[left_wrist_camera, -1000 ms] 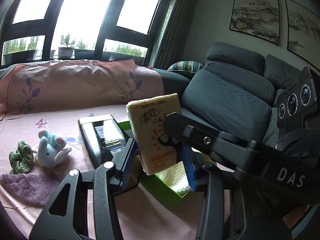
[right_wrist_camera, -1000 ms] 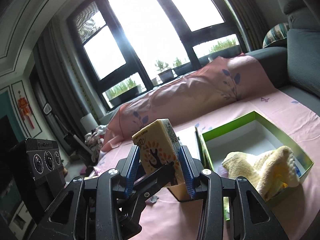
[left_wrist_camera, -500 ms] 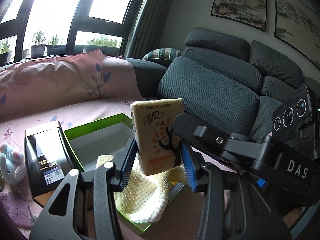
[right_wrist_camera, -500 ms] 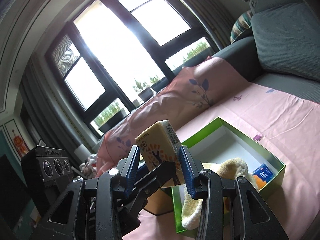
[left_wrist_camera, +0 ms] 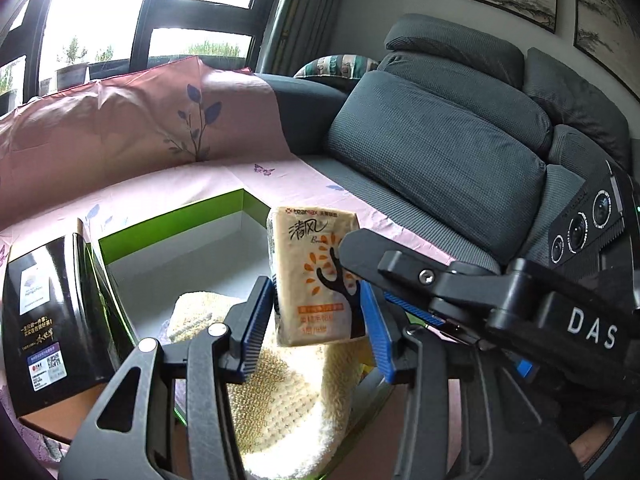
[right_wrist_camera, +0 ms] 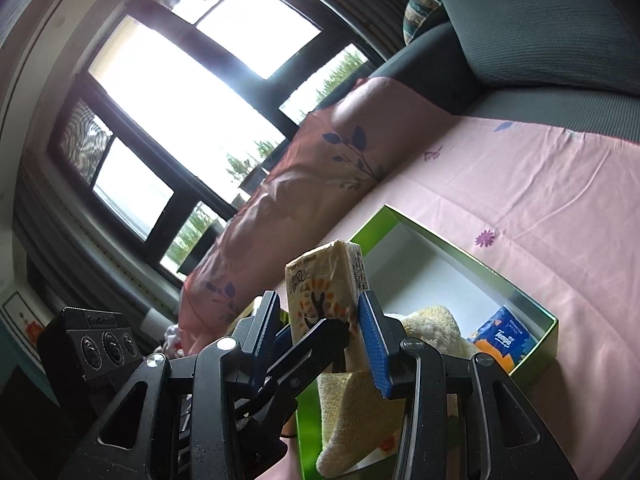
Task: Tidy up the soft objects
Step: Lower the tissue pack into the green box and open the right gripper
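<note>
A glossy black carton (left_wrist_camera: pixel 52 320) stands upright at the far left of the left tool (left_wrist_camera: pixel 314 292), hard against the outer wall of an open shallow box with lime-green sides and a white floor (left_wrist_camera: pixel 168 216). The box rests on a pink sheet printed with purple leaves (left_wrist_camera: pixel 120 184). Directly under both tools, a nubbly pale-yellow terry towel (left_wrist_camera: pixel 288 400) is heaped at the box's near end and spills over its rim. Above the towel hangs the task's item, a soft cream plastic-wrapped pocket pack of tissues printed with an orange-leafed tree (left_wrist_camera: pixel 316 280). Its long axis is upright, it is clear of the towel, and the box's bare white floor lies just ahead of it. The left tool's ribbed blue pads press on the pack's two narrow edges. One black finger of the right tool (right_wrist_camera: pixel 320 300) crosses the pack's printed face. In the right wrist view its own pads flank the pack, but the left tool's finger sits in between, so whether the right tool truly clamps it cannot be told. A blue-and-orange tissue packet (right_wrist_camera: pixel 504 340) lies in the box's corner to the right of the tools. A ribbed grey sofa cushion (left_wrist_camera: pixel 432 168) rises further right. Lowering the pack should need only a short drop forward, past the towel.
</note>
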Tool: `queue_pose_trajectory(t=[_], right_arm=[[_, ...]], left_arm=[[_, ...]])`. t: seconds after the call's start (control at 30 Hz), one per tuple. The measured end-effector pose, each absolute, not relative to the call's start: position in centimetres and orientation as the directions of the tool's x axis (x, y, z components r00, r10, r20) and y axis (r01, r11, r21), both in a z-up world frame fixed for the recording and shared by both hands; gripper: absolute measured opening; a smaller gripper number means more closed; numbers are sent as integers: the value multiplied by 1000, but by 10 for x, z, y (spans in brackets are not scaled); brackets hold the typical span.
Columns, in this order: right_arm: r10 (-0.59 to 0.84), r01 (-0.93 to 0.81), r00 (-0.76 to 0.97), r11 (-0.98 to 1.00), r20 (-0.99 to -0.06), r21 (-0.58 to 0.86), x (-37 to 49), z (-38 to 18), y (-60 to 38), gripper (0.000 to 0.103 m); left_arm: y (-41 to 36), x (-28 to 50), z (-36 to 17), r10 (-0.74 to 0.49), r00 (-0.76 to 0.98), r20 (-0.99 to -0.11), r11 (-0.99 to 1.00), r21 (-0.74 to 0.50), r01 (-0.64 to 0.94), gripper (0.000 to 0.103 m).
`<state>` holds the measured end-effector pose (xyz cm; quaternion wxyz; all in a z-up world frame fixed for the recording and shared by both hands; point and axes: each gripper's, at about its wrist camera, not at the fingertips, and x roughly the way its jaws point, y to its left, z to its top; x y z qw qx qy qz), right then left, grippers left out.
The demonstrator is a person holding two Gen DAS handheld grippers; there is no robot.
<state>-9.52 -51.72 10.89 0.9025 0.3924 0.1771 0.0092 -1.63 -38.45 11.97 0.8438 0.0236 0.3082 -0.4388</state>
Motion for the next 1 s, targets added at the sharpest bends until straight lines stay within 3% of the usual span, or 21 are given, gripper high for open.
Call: queue_pose_trajectory(t=[0.3,0.5,0.57,0.73,1.0], right_arm=[[97,288,875,685,-475,669,-79,90,-523,44],[97,293,874,677,-476,676,-84,89,-527,44],[91,295,878,670,-470,681,-87,90,-529,44],[69,284,893,680,-445,676,-97,98,-526,71],[48,228,925,722,-377,653,-111,120,-507,89]], left_arm=[[-402,-13,97,-651,417,-634,652,-186,735,46],[-400,-15,97,-649,405,-644,648,-189,738,68],[-398,-19,101,-657,407,-635,642,-188,743,70],[-377,-30,110,-680,434,-591,646,-205,735,81],[-320,-49,142,-694,513,-505,677,-216,704,86]])
